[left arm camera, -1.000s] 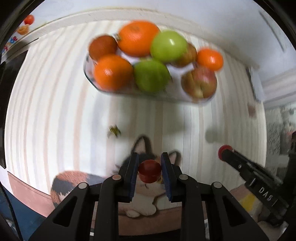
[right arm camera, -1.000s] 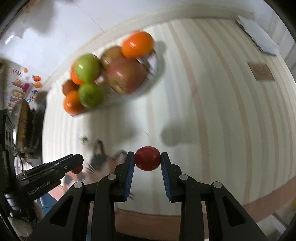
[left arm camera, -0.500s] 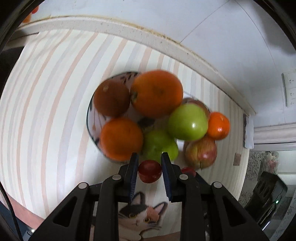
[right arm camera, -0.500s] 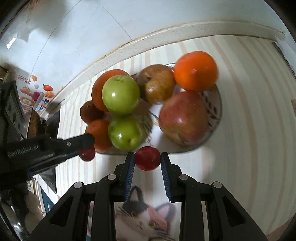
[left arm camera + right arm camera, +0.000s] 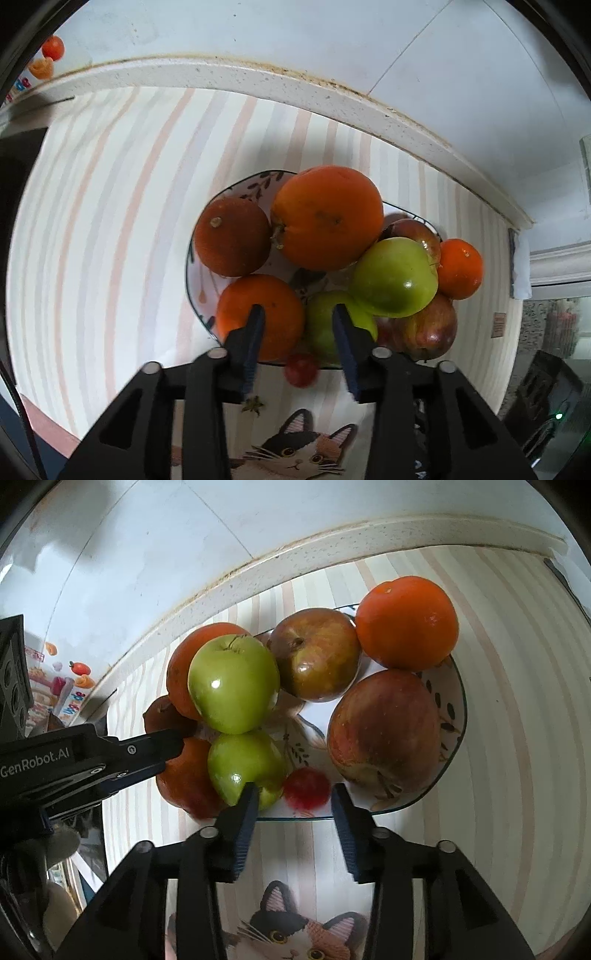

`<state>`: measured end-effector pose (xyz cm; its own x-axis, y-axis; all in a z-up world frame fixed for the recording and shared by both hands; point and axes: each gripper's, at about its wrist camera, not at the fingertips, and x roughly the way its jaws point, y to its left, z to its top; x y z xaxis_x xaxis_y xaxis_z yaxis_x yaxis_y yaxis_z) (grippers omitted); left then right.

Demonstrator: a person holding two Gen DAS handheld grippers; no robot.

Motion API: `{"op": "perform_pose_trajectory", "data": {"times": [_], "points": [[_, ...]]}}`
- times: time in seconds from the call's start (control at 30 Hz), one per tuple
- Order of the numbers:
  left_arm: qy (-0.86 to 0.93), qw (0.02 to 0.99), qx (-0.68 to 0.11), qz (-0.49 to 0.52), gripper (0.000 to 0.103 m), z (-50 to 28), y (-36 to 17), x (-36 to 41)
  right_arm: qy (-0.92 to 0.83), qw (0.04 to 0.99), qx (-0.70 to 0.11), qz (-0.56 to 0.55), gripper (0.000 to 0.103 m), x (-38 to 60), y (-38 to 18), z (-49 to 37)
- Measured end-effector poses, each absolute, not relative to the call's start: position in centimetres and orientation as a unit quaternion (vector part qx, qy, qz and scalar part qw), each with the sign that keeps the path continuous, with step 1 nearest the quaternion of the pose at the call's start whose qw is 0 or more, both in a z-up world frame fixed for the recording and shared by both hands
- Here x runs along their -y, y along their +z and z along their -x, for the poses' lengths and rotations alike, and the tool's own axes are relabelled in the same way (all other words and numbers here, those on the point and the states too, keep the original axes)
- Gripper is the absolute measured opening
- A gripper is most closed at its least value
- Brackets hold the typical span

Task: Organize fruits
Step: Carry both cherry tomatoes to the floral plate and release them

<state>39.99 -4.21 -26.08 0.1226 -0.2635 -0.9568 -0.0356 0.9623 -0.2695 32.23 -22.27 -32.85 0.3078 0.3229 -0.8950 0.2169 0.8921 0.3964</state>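
- Your left gripper (image 5: pixel 298 318) points steeply down, with its two black arms reaching up from the bottom of the left wrist view.
- Its jaws have just been opening; the blue pads (image 5: pixel 255 332) stand apart and press on nothing.
- Your right gripper (image 5: pixel 291 795) also tilts steeply downward.
- Its jaws have likewise just been opening, and its pads (image 5: pixel 341 808) grip nothing.
- In the right wrist view, your left gripper reaches in from the left edge, close beside the right one.
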Motion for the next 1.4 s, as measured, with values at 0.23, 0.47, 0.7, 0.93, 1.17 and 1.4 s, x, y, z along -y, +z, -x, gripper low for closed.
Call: {"op": "perform_pose_trajectory", "data": {"times": [0.23, 0.47, 0.7, 0.93, 1.17, 1.4], "points": [[-0.067, 0.762, -0.637, 0.095, 0.072, -38.0, -24.5, 2.8, 0.033, 0.785, -0.569, -0.241, 0.081, 23.8, -30.5, -30.8], [-0.029, 0.79, -0.613, -0.023, 0.084, -32.3, -25.0, 2.1, 0.043, 0.782, -0.588, -0.202, 0.086, 24.6, -29.3, -28.0], [0.038, 0.758, -0.65, -0.045, 0.084, -26.7, -29.9, -2.0, 0.132, 0.749, -0.635, -0.136, 0.065, 17.9, -32.9, -24.4], [0.054, 0.735, -0.675, -0.014, 0.084, -25.3, -32.4, -3.7, 0.122, 0.748, -0.651, -0.039, 0.027, 14.7, -35.2, -21.2], [0.017, 0.757, -0.653, -0.006, 0.085, -27.6, -31.0, -1.1, 0.096, 0.795, -0.594, -0.079, 0.027, 18.4, -31.5, -23.0], [-0.009, 0.77, -0.637, -0.029, 0.092, -31.8, -30.8, 2.1, 0.057, 0.814, -0.572, -0.087, 0.027, 21.7, -30.5, -29.9]]}}
